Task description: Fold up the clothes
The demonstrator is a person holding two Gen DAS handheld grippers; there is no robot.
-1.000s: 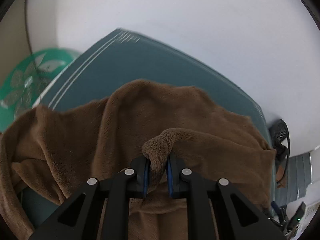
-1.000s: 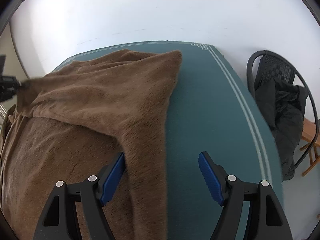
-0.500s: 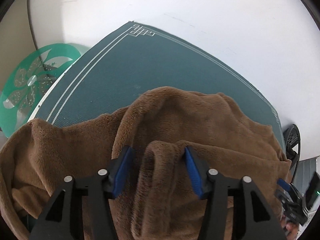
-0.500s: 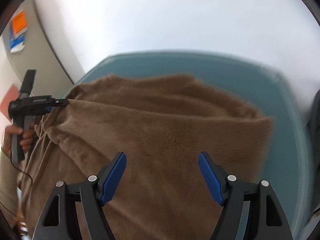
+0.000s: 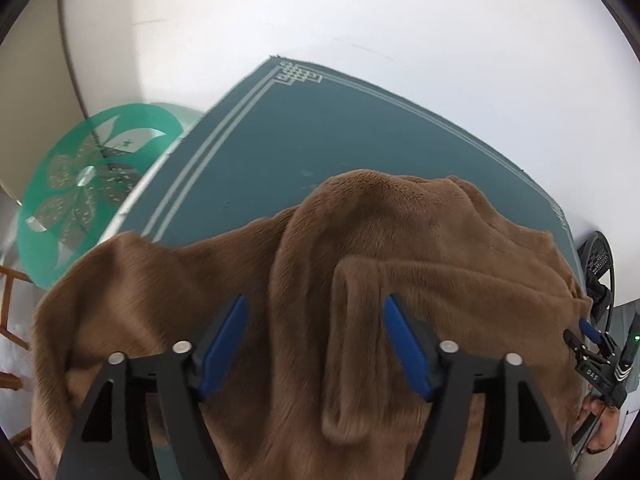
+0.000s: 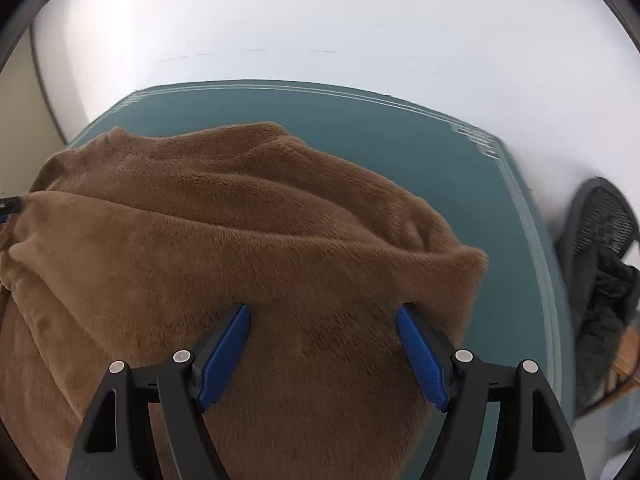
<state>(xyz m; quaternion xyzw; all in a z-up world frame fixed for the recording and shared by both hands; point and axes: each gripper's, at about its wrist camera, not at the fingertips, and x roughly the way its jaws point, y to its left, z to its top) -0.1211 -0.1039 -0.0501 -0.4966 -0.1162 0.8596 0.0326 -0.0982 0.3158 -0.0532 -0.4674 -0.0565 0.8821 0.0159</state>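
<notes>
My left tongs (image 5: 314, 334) stand spread wide; their jaws have just been opening, and a raised fold of the brown fleece garment (image 5: 420, 248) lies loose between the blue pads (image 5: 224, 344) without being pinched. My right tongs (image 6: 324, 346) are likewise spread, the pads (image 6: 420, 352) hovering over the flat fleece (image 6: 240, 248) near its edge at 3 o'clock; I cannot tell whether the tips touch the pile.

Left wrist view only: a green round patterned disc (image 5: 80, 184) off the desk at 9 o'clock, a knot motif at the desk cloth's far corner at 12 o'clock, and at 4 o'clock the other gripper seen from outside, with the hand (image 5: 604, 428) that holds it.

Right wrist view only: a dark mesh chair (image 6: 600, 232) draped with black cloth at 3 o'clock, beyond the desk's edge, and the garment's far hem, which curves toward 11 o'clock.

The garment is plush, mid-brown and thick, lying in soft ridges on the teal desk (image 6: 400, 136) with white border lines. It covers the near half of the desk; the far strip towards the white wall is bare cloth. In the left wrist view its edge overhangs the desk's side at 8 o'clock.
</notes>
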